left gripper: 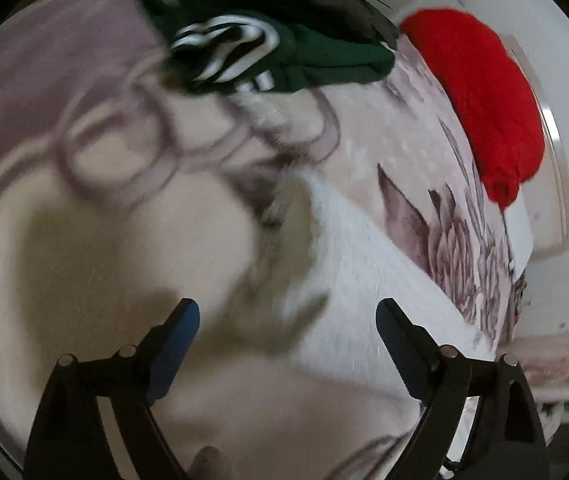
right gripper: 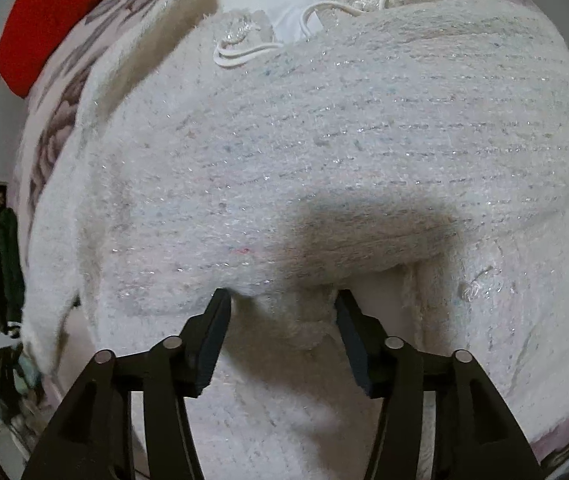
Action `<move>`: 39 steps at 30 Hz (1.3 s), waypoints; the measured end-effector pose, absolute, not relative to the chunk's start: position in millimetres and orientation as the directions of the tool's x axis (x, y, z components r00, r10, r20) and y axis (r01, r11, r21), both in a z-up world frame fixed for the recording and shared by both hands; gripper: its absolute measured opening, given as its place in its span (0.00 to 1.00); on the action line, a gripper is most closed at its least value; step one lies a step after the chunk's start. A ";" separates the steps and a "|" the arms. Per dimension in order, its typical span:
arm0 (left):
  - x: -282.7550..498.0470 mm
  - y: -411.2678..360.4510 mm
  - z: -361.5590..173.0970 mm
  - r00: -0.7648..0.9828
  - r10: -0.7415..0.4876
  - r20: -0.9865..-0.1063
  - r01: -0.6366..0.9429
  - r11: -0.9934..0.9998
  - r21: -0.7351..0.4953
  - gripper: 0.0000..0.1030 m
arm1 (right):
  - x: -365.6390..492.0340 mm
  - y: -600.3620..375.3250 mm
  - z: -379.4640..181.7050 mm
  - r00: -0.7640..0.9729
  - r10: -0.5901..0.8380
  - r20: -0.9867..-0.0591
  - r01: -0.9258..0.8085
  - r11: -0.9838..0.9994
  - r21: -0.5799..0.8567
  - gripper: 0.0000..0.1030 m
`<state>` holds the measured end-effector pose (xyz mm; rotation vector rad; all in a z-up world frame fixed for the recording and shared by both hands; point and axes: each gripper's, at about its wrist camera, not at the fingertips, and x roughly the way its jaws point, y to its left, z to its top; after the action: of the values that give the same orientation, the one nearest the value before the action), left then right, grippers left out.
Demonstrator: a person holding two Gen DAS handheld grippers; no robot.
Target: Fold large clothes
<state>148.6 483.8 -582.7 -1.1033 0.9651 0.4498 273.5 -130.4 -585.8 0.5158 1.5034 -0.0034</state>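
Observation:
A large white fuzzy garment (right gripper: 324,140) with glittery threads lies spread over a floral bedsheet (right gripper: 64,80) and fills the right wrist view. Its white drawstring (right gripper: 244,54) and lining show at the far end. My right gripper (right gripper: 283,296) points down at the near hem. Its jaws stand apart, with a raised fold of the garment between the pads and no visible pinch. In the blurred left wrist view, my left gripper (left gripper: 287,306) is wide open above the same garment (left gripper: 356,248), holding nothing.
A red garment (left gripper: 484,100) lies at the bed's far right edge. A dark green garment with white stripes (left gripper: 304,64) sits at the back, with dark clothing behind it. The floral sheet (left gripper: 444,220) covers the bed. A white wall and furniture edge lie beyond.

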 end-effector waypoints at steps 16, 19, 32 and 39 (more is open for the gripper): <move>220.2 434.5 -561.8 0.539 0.171 -0.825 -0.784 0.460 -0.417 0.12 | 291.6 -122.0 -571.4 0.080 0.051 -0.996 0.320 0.944 0.074 0.61; 228.1 407.0 -518.8 0.549 0.264 -0.793 -0.742 0.590 -0.318 0.12 | 302.2 -116.3 -557.7 0.105 -0.201 -0.974 0.248 0.954 -0.170 0.81; 326.7 58.1 -391.0 0.679 -0.053 -0.733 -0.158 0.964 -0.215 0.11 | 290.4 -213.8 -537.7 0.135 0.036 -0.990 0.239 0.969 0.068 0.82; 364.8 -147.9 -447.3 0.520 -0.262 -0.813 0.092 0.963 -0.252 0.11 | 224.3 -372.9 -543.2 0.092 0.020 -0.996 0.383 0.922 0.054 0.82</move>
<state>364.8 -147.9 -447.3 -0.1856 1.0033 -0.2138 224.3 -372.9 -543.2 0.3357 1.4611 -0.2771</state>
